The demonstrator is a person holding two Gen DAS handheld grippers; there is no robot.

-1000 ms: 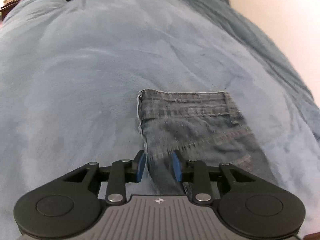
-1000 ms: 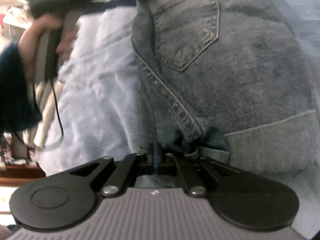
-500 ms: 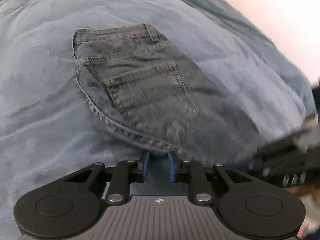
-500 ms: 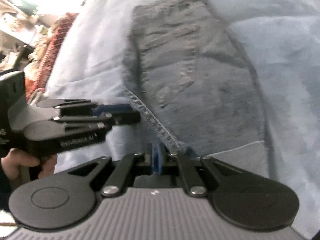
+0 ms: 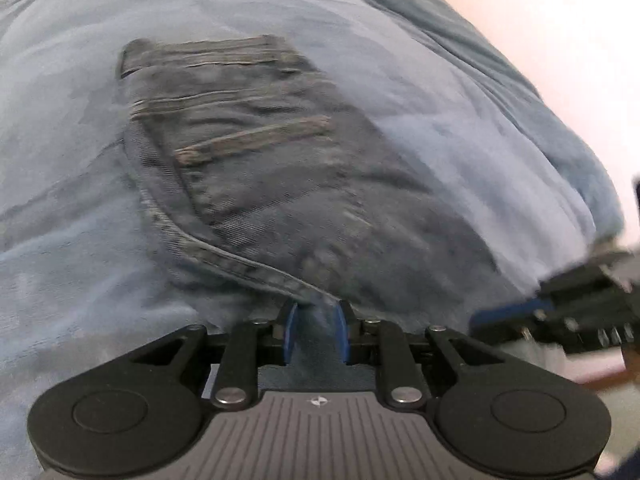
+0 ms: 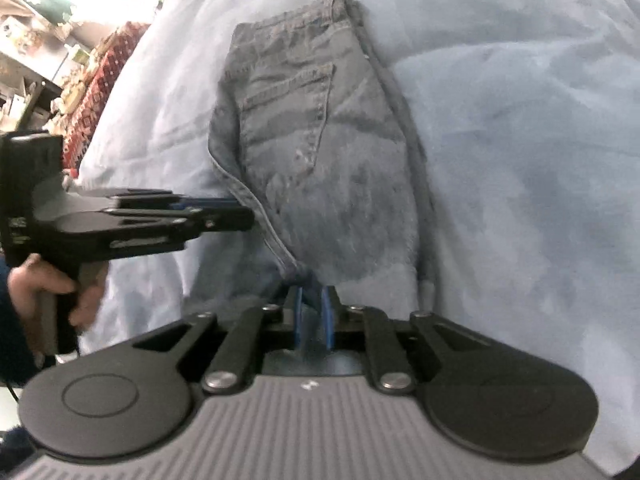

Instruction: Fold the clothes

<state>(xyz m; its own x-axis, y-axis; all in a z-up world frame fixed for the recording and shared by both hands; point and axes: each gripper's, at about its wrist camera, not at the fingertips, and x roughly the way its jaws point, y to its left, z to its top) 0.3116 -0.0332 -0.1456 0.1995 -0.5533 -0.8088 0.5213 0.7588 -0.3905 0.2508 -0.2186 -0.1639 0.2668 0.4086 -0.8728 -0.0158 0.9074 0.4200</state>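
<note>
Blue blanket (image 5: 460, 148), pale wall (image 5: 540, 20)

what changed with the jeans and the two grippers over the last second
The jeans, bunched and lifted a second ago, now lie folded flat on the blue blanket. The right gripper, shut on the denim edge before, has just been opening; the cloth sits at its tips, with no visible clamp. The left gripper swung over to the seam edge, its jaws narrowing, nothing between them. The blanket stayed put.
</note>
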